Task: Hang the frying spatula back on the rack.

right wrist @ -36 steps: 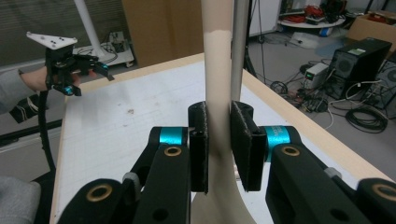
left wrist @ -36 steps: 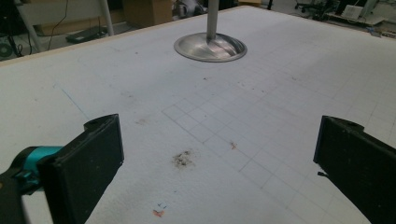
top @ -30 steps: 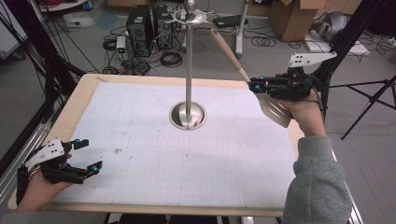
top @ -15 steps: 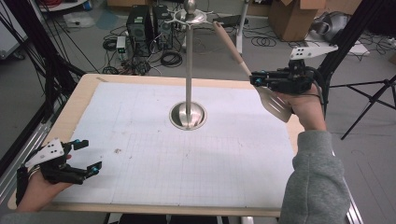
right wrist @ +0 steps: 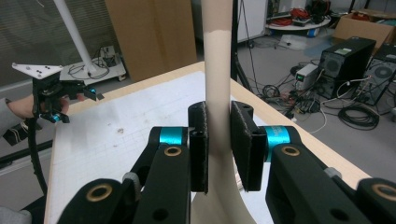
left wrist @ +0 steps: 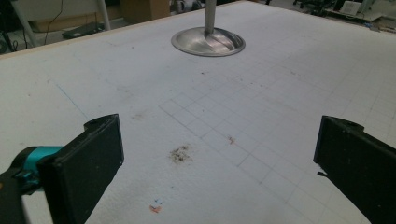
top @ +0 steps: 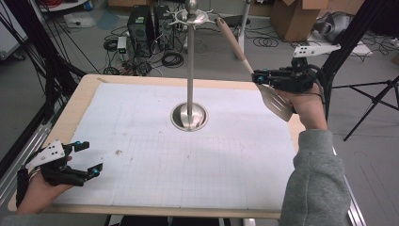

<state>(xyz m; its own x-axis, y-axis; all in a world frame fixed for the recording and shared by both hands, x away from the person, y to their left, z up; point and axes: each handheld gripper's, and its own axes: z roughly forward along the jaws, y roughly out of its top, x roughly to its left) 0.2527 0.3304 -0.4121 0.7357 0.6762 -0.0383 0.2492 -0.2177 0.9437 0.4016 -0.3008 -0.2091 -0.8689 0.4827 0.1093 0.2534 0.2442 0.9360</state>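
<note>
Right tool clamps the spatula handle; it may miss the stand's hook (seemingly near) and drop.

Left tool rests wide open.

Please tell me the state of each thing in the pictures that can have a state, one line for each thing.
Spatula: held in the air, handle tilted up toward the top of the stand.
Right hand-held gripper: shut on the spatula handle.
Left hand-held gripper: open, holding nothing, low over the table.
Metal stand: upright on its round base.
Table: covered with a white grid mat, lightly stained.
</note>
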